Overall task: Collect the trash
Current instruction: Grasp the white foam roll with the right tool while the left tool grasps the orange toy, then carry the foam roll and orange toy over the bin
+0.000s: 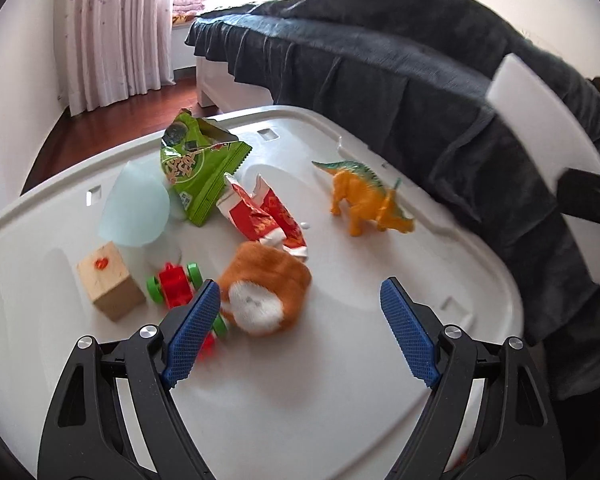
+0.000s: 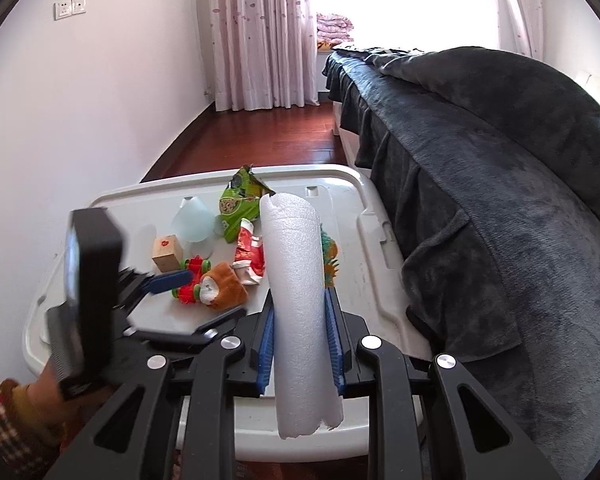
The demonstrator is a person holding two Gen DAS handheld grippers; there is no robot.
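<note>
A green snack wrapper (image 1: 198, 168) and a torn red wrapper (image 1: 266, 214) lie on the white bin lid (image 1: 340, 380). My left gripper (image 1: 300, 300) is open just above the lid, its left finger beside a brown plush toy (image 1: 266, 296). My right gripper (image 2: 300, 304) is shut on a rolled white foam sheet (image 2: 300, 312), held upright over the lid's near edge. The foam sheet also shows at the right of the left wrist view (image 1: 548, 148). Both wrappers show in the right wrist view, the green one (image 2: 240, 208) behind the red one (image 2: 250, 256).
On the lid are an orange toy dinosaur (image 1: 366, 200), a wooden cube (image 1: 108, 280), a red and green toy car (image 1: 176, 284) and a pale blue cone (image 1: 136, 208). A bed with a dark blanket (image 2: 500, 200) runs along the right. A white wall (image 2: 80, 120) is at the left.
</note>
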